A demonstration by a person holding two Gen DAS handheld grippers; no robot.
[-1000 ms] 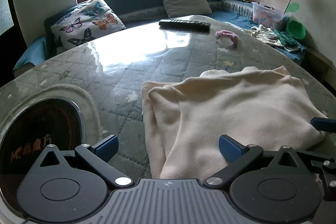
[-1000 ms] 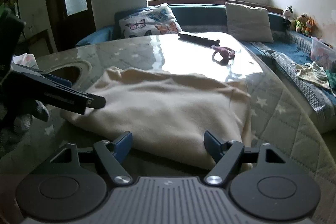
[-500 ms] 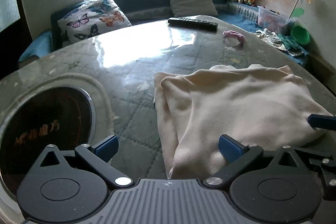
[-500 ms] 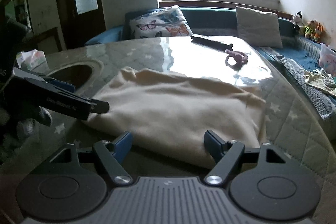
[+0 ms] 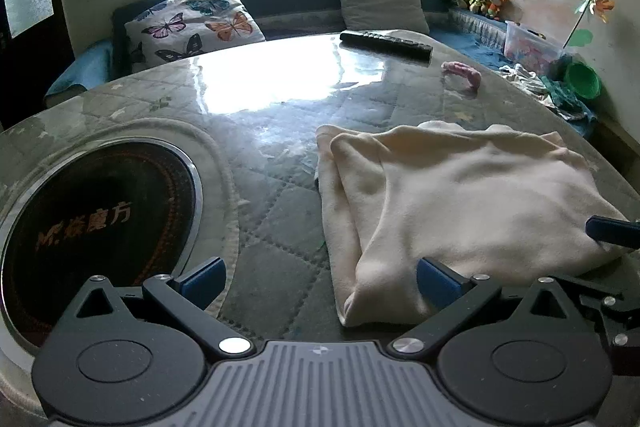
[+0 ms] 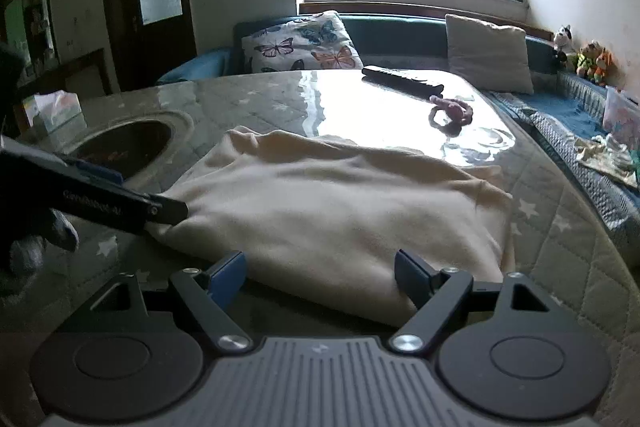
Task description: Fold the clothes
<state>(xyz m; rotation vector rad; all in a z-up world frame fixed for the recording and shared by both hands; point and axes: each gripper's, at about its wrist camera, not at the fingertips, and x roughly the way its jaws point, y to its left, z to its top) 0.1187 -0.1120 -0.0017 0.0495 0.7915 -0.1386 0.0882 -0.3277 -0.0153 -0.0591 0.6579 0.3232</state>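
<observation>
A cream garment (image 5: 460, 199) lies folded on the glass-topped table (image 5: 280, 99). My left gripper (image 5: 320, 279) stands open at the garment's near left corner. That corner lies inside the jaws beside the right finger, and neither pad presses on it. One of the right gripper's fingers (image 5: 612, 231) shows at the garment's right edge. In the right wrist view the garment (image 6: 340, 203) fills the middle. My right gripper (image 6: 320, 275) is at its near edge, jaws opening, and the cloth sits just ahead of the pads, untouched. The left gripper (image 6: 136, 189) reaches in at the garment's left corner.
A round black hotplate (image 5: 100, 223) is set into the table at the left. A remote control (image 5: 386, 43) and a pink hair tie (image 5: 462, 73) lie at the far side. Cushioned benches with a butterfly pillow (image 5: 192, 23) ring the table. A tissue box (image 6: 52, 107) stands at the left.
The left gripper has slid left along the table, so the hotplate fills more of its view and the garment sits further right. The right gripper's jaws have widened slightly.
</observation>
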